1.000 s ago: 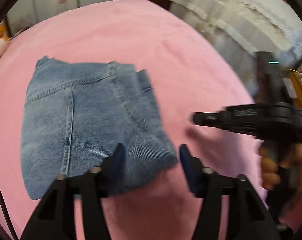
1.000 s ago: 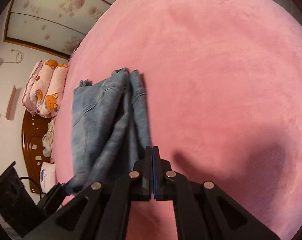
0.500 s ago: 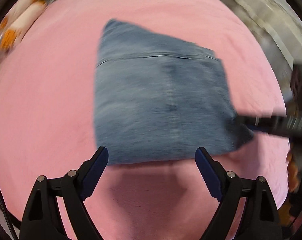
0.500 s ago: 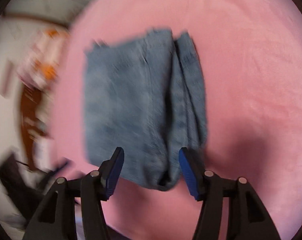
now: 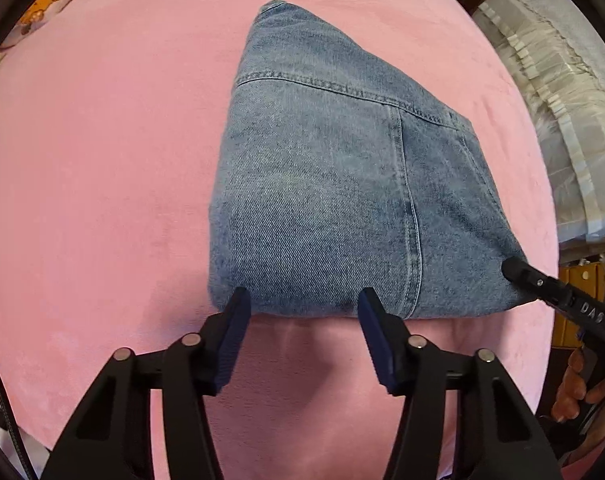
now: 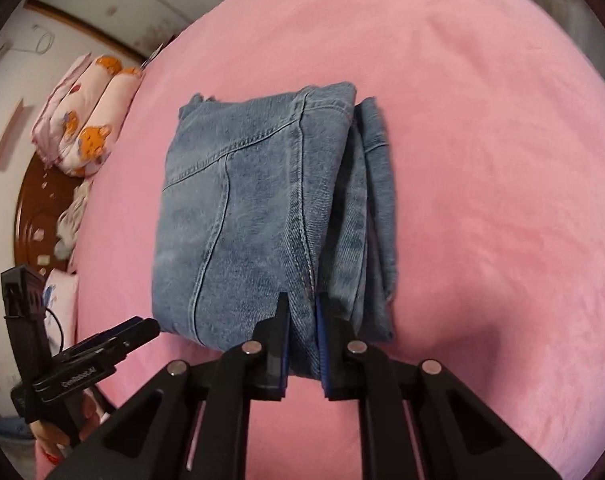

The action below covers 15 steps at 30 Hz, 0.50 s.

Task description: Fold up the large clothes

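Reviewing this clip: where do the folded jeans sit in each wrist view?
Left wrist: folded jeans centre-right, near edge at the left tool, right tool on the lower right corner.
Right wrist: jeans centre-left, near edge clamped in the right tool.
Shared landmark: pink bedspread.

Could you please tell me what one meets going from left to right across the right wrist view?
Bear-print pillows → left gripper → folded jeans → bare pink bedspread.
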{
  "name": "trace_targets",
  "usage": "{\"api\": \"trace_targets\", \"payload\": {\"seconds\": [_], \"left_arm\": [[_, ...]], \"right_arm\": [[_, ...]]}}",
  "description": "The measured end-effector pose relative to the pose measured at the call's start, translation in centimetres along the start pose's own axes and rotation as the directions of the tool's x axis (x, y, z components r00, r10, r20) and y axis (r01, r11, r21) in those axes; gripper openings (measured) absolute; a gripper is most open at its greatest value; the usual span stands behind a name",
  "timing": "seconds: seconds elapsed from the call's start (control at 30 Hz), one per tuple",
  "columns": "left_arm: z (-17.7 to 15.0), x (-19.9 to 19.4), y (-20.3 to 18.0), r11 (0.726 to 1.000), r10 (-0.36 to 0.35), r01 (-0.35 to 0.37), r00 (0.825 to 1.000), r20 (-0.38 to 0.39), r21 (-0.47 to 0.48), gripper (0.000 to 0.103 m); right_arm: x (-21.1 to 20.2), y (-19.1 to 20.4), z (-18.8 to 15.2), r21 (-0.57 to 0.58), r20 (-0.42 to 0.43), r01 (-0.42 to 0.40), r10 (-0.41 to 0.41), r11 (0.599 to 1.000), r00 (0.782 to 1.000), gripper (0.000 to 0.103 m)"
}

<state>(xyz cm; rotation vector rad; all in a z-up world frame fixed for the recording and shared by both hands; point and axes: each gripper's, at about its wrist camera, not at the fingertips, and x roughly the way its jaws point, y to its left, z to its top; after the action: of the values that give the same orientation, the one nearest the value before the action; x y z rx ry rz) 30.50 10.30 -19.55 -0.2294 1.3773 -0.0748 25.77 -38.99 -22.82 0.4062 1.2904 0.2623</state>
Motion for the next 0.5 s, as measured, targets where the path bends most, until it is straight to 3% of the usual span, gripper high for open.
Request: {"api": "trace_targets", "payload": {"seconds": [0.13,0.33,0.5], "left_arm": [[0.3,0.5,0.3,1.0,-0.01,0.01,1.0,-0.012,-0.006,0.039],[0.7,1.9,1.4,1.0,0.0,-0.001,0.999,-0.043,-0.03,0.031],[0.6,2.3,2.4,0.998,0.043,-0.045,0.998,-0.045,-0.033,0.031]], "right_arm": [[0.3,-0.4,-1.5,0.015,0.043,0.081,-0.082,0.997,0.996,0.009],[5.1,-2.7,-2.6,0.134,0.006,0.144,-0.146,0.981,0.989,0.009],[7.3,-0.7,-2.3,0.056,0.028,0.297,-0.299,0.953,0.954,0.012]]}}
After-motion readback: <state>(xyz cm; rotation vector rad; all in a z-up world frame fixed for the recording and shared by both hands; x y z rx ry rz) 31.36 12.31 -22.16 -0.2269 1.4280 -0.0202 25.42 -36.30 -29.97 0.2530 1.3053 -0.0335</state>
